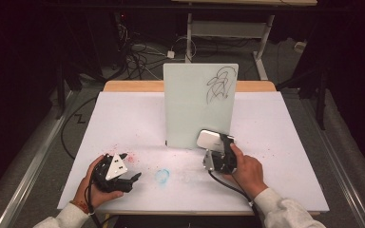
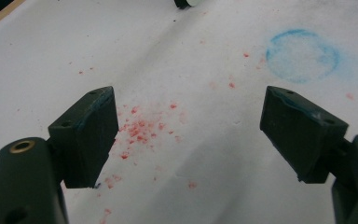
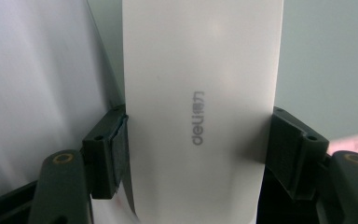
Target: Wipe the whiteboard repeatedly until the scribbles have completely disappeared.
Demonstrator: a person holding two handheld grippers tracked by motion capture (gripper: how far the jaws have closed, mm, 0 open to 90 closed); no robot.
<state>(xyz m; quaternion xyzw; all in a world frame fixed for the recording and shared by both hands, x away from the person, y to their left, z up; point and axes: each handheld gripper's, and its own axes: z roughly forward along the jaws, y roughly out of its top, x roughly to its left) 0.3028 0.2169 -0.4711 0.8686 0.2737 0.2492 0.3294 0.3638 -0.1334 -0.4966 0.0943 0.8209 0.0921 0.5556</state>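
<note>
A pale whiteboard [image 1: 195,102] stands upright at the middle of the white table [image 1: 123,118], with a black scribble [image 1: 221,84] in its upper right corner. My right gripper [image 1: 214,142] is shut on a white eraser [image 1: 209,139] close in front of the board's lower right part. In the right gripper view the eraser [image 3: 200,112], marked "deli", is clamped between the two black pads [image 3: 114,154] and the board [image 3: 326,70] lies behind it. My left gripper [image 1: 132,179] rests low at the front left, open with nothing in it; its jaws stand wide apart over red specks [image 2: 142,128].
A smudged blue ring [image 1: 162,175] marks the table between the two hands, also in the left gripper view as a blue ring [image 2: 303,56]. Red specks [image 1: 132,158] lie by the left hand. Cables [image 1: 138,54] and a desk frame [image 1: 228,28] stand on the floor beyond the table.
</note>
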